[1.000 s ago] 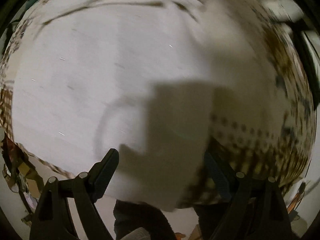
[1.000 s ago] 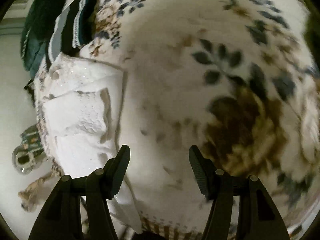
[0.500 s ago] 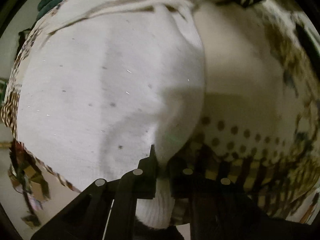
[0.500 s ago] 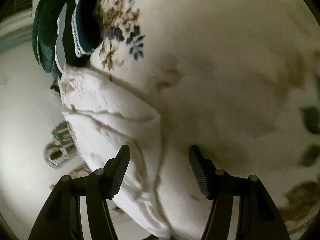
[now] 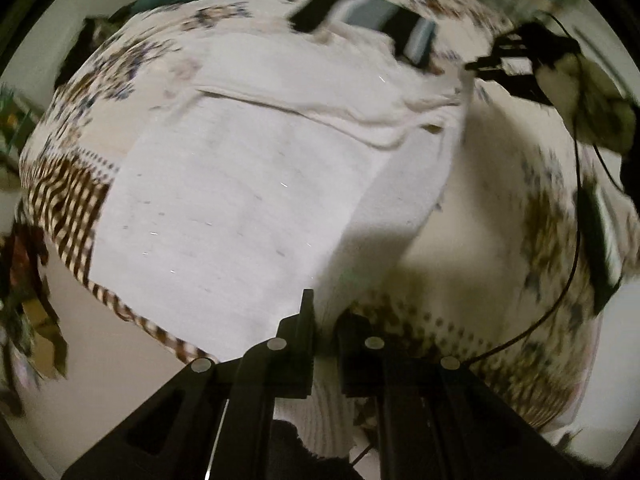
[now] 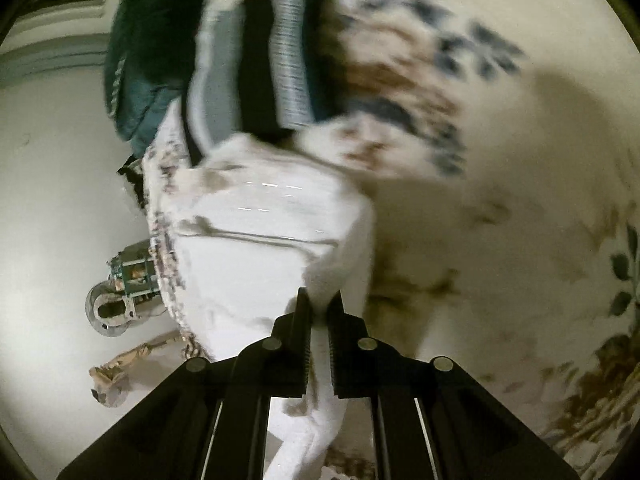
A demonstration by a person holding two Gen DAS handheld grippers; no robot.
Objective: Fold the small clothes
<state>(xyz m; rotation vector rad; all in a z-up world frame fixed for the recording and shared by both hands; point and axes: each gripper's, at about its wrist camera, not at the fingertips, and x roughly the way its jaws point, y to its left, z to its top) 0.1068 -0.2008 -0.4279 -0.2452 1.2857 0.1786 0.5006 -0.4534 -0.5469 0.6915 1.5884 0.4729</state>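
Observation:
A white garment (image 5: pixel 240 208) lies spread on a floral bedspread (image 5: pixel 500 208). My left gripper (image 5: pixel 326 312) is shut on its near edge, and the cloth hangs down between the jaws. In the right wrist view the same white garment (image 6: pixel 260 248) lies at the left, and my right gripper (image 6: pixel 319 304) is shut on another edge of it. The right gripper also shows in the left wrist view (image 5: pixel 504 66) at the garment's far right corner.
A striped black, grey and white garment (image 6: pixel 260 60) and a dark green one (image 6: pixel 148 60) lie at the far end of the bedspread. The bed's edge with a checked border (image 5: pixel 68 200) runs at the left. A cable (image 5: pixel 576 216) hangs at the right.
Both grippers have shut on the white garment's edges; the left shut first, the right in the last half second. The left gripper has lifted and drawn back.

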